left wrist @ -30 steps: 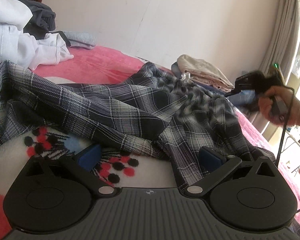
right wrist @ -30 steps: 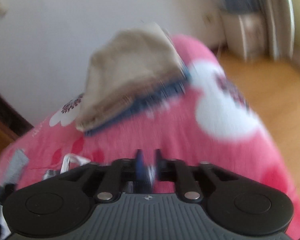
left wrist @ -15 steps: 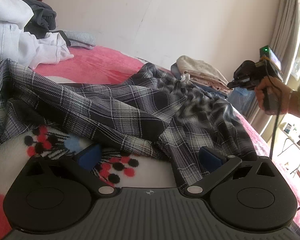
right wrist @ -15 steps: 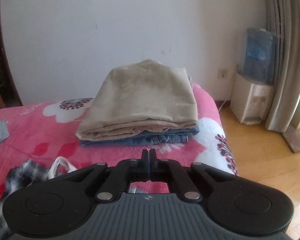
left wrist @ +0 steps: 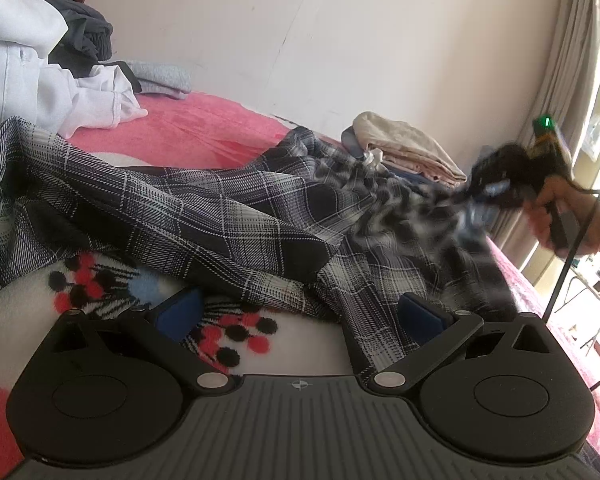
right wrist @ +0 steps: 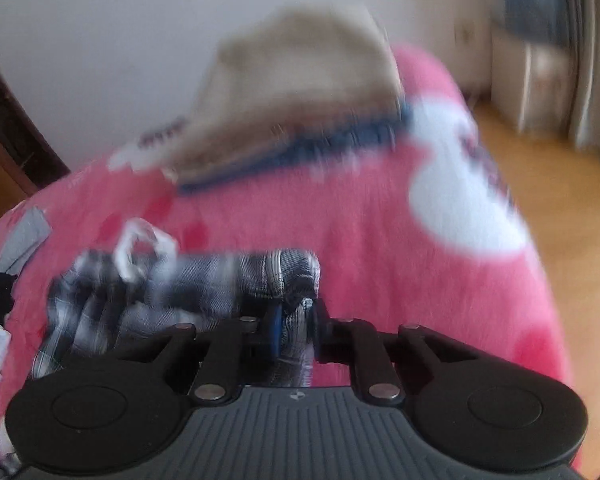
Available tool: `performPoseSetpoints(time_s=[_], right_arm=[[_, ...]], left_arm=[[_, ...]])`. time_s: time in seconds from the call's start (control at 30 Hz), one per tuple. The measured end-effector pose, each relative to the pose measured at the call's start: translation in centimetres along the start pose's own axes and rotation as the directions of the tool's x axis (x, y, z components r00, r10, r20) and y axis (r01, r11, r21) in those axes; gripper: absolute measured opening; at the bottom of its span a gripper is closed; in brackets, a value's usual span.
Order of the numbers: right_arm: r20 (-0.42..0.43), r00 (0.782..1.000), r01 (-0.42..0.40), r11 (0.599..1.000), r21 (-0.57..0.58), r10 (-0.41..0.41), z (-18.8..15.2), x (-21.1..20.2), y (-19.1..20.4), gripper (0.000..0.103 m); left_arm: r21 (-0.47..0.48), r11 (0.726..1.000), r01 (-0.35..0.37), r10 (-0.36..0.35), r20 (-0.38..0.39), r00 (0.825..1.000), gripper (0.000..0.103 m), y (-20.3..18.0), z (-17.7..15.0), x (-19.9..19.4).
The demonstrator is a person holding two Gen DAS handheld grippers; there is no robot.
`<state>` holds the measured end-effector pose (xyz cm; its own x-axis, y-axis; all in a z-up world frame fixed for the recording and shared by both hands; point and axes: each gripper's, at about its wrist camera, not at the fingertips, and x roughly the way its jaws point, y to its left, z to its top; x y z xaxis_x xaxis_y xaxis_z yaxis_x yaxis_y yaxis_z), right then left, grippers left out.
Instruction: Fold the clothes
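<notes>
A black-and-white plaid garment [left wrist: 228, 216] lies crumpled across the pink flowered blanket [left wrist: 188, 136]. My left gripper [left wrist: 300, 316] stands open low over the blanket. Its right finger [left wrist: 420, 318] is next to the garment's near edge, with nothing pinched. At the far right a hand holds my right gripper [left wrist: 488, 188], blurred, at the garment's far end. In the right wrist view a bunched fold of the plaid garment [right wrist: 276, 276] sits between the pads of my right gripper [right wrist: 296, 320]. Its jaws are opening slightly, still narrow on the cloth.
A folded stack, beige on blue denim [left wrist: 408, 152] [right wrist: 300, 92], sits by the wall. White and dark clothes [left wrist: 40, 64] are heaped at the left, with a grey piece [left wrist: 160, 78] behind. Past the bed's right edge lie a wooden floor [right wrist: 560, 208] and a curtain [left wrist: 556, 80].
The right gripper, shut and empty half a second ago, has dropped to the plaid garment and now has its edge between the pads. The cloth's right part is blurred. The left gripper has not moved.
</notes>
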<state>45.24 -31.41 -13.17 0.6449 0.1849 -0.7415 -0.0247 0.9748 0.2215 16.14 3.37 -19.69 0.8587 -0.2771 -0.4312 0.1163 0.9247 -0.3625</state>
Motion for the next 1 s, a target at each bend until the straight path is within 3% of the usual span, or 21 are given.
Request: performPoseSetpoints(time_s=[0.1, 0.2, 0.27, 0.3, 0.33, 0.37, 0.43, 0.5, 0.57, 0.7, 0.93, 1.0], right_arm=[[0.116, 0.991, 0.081, 0.985, -0.153, -0.064, 1.3, -1.1, 2.3, 0.015], [0.188, 0.955, 0.281, 0.902, -0.326, -0.229, 1.4, 0.8, 4.3, 0.016], [0.167, 0.927, 0.375, 0.847, -0.377, -0.336, 1.0, 3.3, 4.2, 0.017], [0.137, 0.917, 0.399, 0.839, -0.371, -0.375, 1.0, 4.3, 3.7, 0.017], [0.091, 0.916, 0.399, 0.861, -0.315, -0.391, 1.1, 4.7, 2.6, 0.017], [0.066, 0.928, 0.373, 0.903, -0.215, -0.368, 1.1, 4.0, 1.2, 0.017], [0.055, 0.968, 0.242, 0.969, 0.041, -0.244, 0.9, 1.5, -2.2, 0.019], [0.041, 0.997, 0.053, 0.964, 0.262, -0.066, -0.1, -0.9, -5.4, 0.020], [-0.010, 0.995, -0.085, 0.920, 0.383, 0.096, -1.7, -2.0, -7.3, 0.020], [-0.139, 0.955, -0.180, 0.887, 0.425, 0.260, -6.1, -3.7, -7.4, 0.021], [-0.113, 0.932, -0.271, 0.868, 0.416, 0.345, -9.3, -4.2, -5.7, 0.019], [-0.111, 0.932, -0.273, 0.870, 0.410, 0.344, -9.4, -4.1, -5.3, 0.011]], left_arm=[[0.001, 1.000, -0.001, 0.001, 0.000, 1.000, 0.103, 0.0, 0.0, 0.0], [0.003, 1.000, -0.002, 0.002, -0.001, 1.000, 0.103, 0.0, 0.0, 0.0], [0.004, 1.000, -0.002, 0.002, -0.001, 1.000, 0.103, 0.0, 0.0, 0.0], [0.004, 1.000, -0.003, 0.003, -0.001, 1.000, 0.103, 0.0, 0.0, 0.0], [0.003, 1.000, -0.002, 0.002, 0.000, 1.000, 0.103, 0.0, 0.0, 0.0], [0.002, 1.000, -0.001, 0.001, 0.000, 1.000, 0.103, 0.0, 0.0, 0.0], [0.001, 1.000, 0.000, 0.000, 0.001, 1.000, 0.103, 0.0, 0.0, 0.0], [0.001, 1.000, 0.000, 0.000, 0.001, 1.000, 0.103, 0.0, 0.0, -0.1], [0.001, 1.000, -0.001, 0.001, 0.001, 1.000, 0.103, -0.1, 0.0, 0.0], [0.001, 1.000, -0.002, 0.002, 0.000, 1.000, 0.103, -0.1, 0.1, 0.0], [0.001, 1.000, -0.005, 0.005, -0.006, 1.000, 0.103, -0.1, 0.2, 0.0], [0.000, 1.000, -0.005, 0.005, -0.007, 1.000, 0.103, -0.1, 0.3, -0.1]])
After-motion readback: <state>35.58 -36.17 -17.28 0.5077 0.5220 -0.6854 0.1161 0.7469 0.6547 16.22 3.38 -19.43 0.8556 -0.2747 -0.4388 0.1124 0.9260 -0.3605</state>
